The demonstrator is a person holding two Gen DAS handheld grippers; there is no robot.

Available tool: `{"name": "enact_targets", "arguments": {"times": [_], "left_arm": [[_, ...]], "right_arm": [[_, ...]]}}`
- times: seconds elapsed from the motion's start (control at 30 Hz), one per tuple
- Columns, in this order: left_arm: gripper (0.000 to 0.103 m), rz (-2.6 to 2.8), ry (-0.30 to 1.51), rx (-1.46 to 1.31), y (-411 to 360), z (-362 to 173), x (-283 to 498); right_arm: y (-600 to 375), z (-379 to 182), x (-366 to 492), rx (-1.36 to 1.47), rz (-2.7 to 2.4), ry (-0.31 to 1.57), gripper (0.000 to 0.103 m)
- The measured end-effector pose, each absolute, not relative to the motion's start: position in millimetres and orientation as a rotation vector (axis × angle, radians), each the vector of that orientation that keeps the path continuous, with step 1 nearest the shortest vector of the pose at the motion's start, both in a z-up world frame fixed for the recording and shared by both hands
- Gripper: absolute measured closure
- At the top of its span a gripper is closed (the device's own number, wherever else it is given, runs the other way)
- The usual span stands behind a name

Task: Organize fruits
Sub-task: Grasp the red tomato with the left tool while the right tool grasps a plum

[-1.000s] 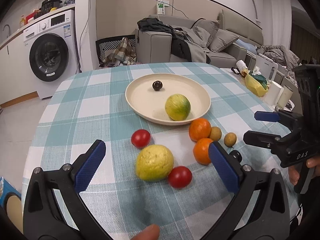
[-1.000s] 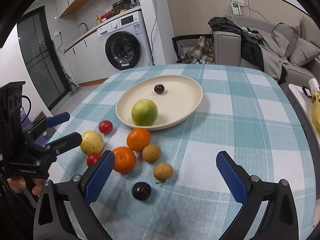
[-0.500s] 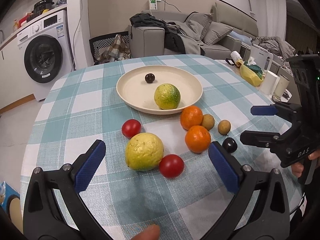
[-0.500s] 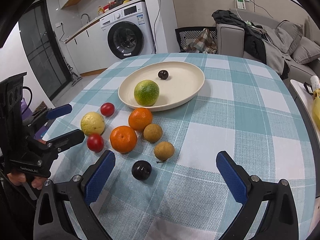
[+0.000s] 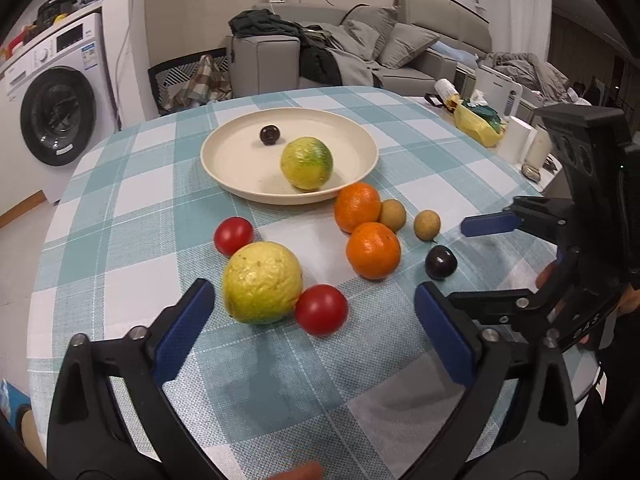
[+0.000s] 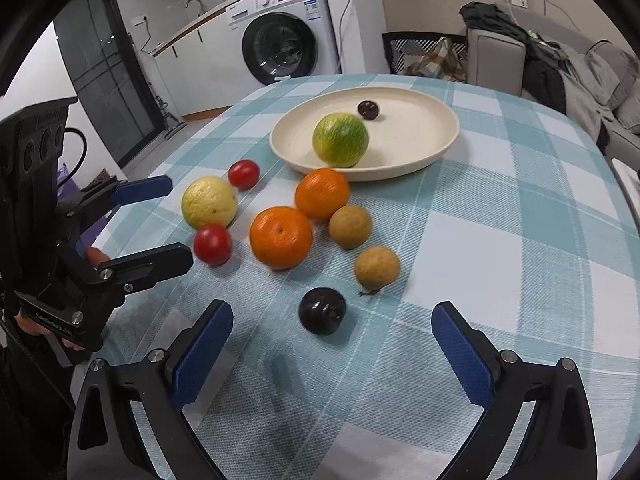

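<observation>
A cream plate (image 5: 224,160) (image 6: 432,136) holds a green-yellow citrus (image 5: 306,163) (image 6: 340,139) and a small dark fruit (image 5: 269,134) (image 6: 368,109). On the cloth lie a yellow fruit (image 5: 262,282) (image 6: 209,201), two tomatoes (image 5: 321,309) (image 5: 233,235), two oranges (image 5: 373,250) (image 5: 357,206), two brown longans (image 5: 427,224) (image 5: 392,214) and a dark plum (image 5: 441,263) (image 6: 322,310). My left gripper (image 5: 314,338) is open, just short of the yellow fruit and near tomato. My right gripper (image 6: 332,352) is open, just short of the plum.
The round table has a teal checked cloth (image 5: 120,200). A side table at the right holds a yellow bag (image 5: 478,122) and white cups (image 5: 516,138). A sofa (image 5: 360,56) and a washing machine (image 6: 280,36) stand beyond the table.
Both grippers have moved forward and down toward the loose fruit, which now looks larger and closer. Both stay open. No fruit has moved.
</observation>
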State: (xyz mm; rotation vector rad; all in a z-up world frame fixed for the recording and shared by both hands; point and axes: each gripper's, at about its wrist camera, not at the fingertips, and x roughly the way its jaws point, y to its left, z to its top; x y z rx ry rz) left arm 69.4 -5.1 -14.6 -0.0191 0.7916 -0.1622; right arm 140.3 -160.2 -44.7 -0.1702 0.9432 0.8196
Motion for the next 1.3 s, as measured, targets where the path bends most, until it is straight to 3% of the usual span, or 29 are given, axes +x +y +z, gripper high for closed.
{"name": "enact_targets", "arguments": {"times": [0.13,0.43,0.53,0.63,1.13,1.3], "left_arm": [[0.018,-0.188,0.804,-0.029,-3.4,-16.4,68.6],[0.043,-0.302,0.831,-0.054,-2.8,-13.6,63.0],[0.044,-0.323,0.849,-0.050,-7.3,-17.1,63.3],[0.044,-0.320,0.868,-0.038,-12.4,-21.8,65.3],[0.044,-0.186,0.918,-0.078,-14.5,-42.6,87.3],[0.056,-0.160,0.923,-0.082,-13.5,-46.0,90.5]], "right_arm": [[-155.6,-48.4,136.4,-0.178,0.858,0.953,0.016],[-152.8,-50.9,133.2,-0.181,0.879,0.943,0.033],[-152.0,-50.7,134.0,-0.184,0.868,0.936,0.044],[-151.2,-49.5,133.8,-0.187,0.866,0.933,0.049],[-153.5,-46.0,134.6,-0.178,0.867,0.920,0.060],[-152.6,-46.5,134.9,-0.185,0.865,0.919,0.060]]}}
